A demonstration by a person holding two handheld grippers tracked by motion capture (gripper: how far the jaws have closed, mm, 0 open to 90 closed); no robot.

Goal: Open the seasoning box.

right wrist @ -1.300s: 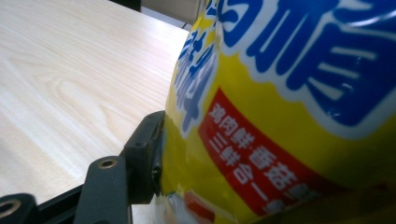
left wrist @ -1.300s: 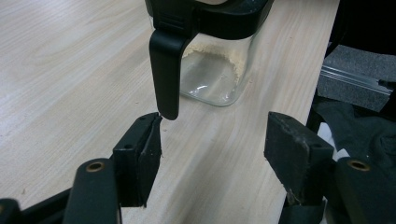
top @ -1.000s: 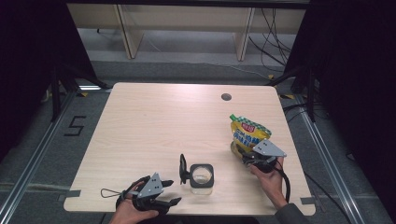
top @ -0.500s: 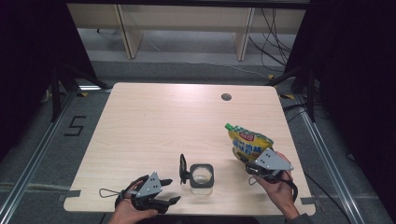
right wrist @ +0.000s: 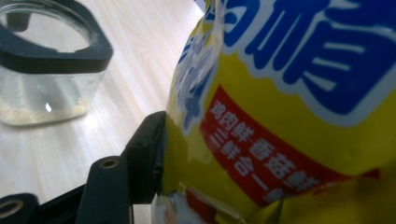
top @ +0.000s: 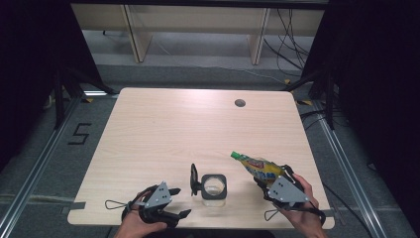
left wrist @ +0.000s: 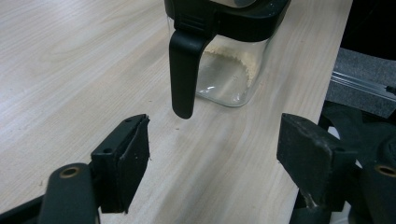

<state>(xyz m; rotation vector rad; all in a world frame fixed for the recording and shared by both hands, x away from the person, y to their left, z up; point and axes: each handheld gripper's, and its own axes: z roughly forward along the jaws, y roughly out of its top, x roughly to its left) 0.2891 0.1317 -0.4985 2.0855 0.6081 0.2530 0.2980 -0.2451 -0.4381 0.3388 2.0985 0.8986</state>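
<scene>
A clear square jar (top: pixel 214 187) with a black rim stands near the table's front edge, its black lid flap (top: pixel 194 179) hanging off its left side. My left gripper (top: pixel 179 202) lies just left of it, open. Its jaws have just been opening and nothing is between them. In the left gripper view the flap (left wrist: pixel 184 70) hangs ahead of the gripper (left wrist: pixel 219 140), in front of the jar (left wrist: pixel 224 70). My right gripper (top: pixel 267 181) is shut on a yellow snack bag (top: pixel 257 168), which tilts with its top toward the jar. Up close the bag (right wrist: pixel 289 93) hides one jaw; the left finger (right wrist: pixel 144 154) presses on it.
The wooden table (top: pixel 198 124) has a round cable hole (top: pixel 240 103) at its back right. The front edge runs close under both hands. Dark frame posts and a shelf unit stand beyond the far edge.
The right gripper has carried the bag toward the front edge and tipped its top left, closer to the jar. The left hand has stayed in place.
</scene>
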